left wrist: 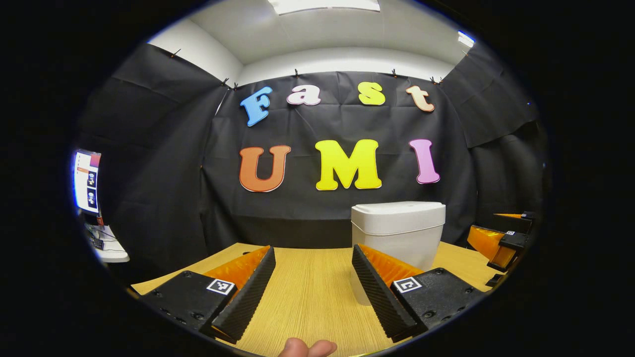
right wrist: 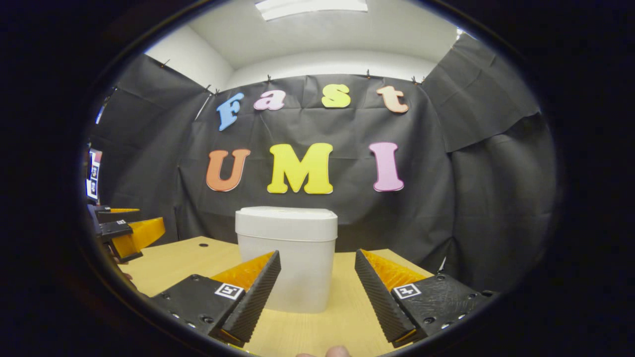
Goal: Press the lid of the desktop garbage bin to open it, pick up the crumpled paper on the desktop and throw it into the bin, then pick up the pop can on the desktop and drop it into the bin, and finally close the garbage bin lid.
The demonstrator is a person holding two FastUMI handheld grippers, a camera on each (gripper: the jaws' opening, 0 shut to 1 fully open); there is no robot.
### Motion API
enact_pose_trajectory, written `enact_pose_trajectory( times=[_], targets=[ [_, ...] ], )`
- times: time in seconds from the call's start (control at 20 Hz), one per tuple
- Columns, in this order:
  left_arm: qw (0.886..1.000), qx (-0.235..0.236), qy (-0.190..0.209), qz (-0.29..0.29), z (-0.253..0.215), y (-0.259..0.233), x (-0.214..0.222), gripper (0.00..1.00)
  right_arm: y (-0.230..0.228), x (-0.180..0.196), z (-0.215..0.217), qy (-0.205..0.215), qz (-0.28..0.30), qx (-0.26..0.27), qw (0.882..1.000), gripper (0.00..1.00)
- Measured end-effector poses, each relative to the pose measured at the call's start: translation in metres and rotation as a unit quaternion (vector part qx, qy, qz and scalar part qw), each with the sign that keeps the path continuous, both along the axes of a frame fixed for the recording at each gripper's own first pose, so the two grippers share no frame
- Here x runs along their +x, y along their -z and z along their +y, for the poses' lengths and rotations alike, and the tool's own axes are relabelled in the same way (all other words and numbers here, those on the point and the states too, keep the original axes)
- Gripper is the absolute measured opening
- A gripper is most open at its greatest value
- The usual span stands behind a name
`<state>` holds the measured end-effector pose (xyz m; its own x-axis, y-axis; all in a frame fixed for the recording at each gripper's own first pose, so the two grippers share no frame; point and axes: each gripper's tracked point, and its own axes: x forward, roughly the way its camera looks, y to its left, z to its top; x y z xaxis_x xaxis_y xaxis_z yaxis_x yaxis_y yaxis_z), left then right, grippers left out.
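Black cloth is hung around the booth on all sides, and a pale wooden worktop (right wrist: 342, 322) is seen beneath both grippers. On it a white garbage bin (right wrist: 292, 263) is stood toward the far edge, upright, with its lid (right wrist: 285, 215) lying flat and shut. From this it is judged that the task is at its very start: the lid has not yet been pressed open, and nothing is held in either gripper. The crumpled paper and the pop can cannot be placed from these two views, so both picks, both drops and the final closing of the lid are judged to be left.

The left gripper (left wrist: 312, 287) is held wide apart above bare worktop, with nothing between its fingers and nothing touched; in the left gripper view the bin (left wrist: 399, 233) is seen ahead and off to the right, partly behind the right-hand finger. The right gripper (right wrist: 317, 292) is likewise spread wide and empty, pointed nearly straight at the bin, which is framed between its fingers but lies beyond them, apart. A monitor (left wrist: 87, 181) is glimpsed past the worktop's left edge.
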<state>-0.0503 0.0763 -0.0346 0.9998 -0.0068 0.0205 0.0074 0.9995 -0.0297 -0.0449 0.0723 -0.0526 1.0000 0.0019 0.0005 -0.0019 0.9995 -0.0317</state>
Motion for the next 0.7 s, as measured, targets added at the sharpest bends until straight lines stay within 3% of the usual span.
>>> enact_pose_trajectory(
  times=[0.7],
  targets=[
    [1.0, 0.002, -0.001, -0.001, -0.0003, -0.0009, -0.0011, 1.0, -0.0018, -0.0017, 0.0007, -0.001, -0.004, 0.0, 1.0, 0.93]
  ],
)
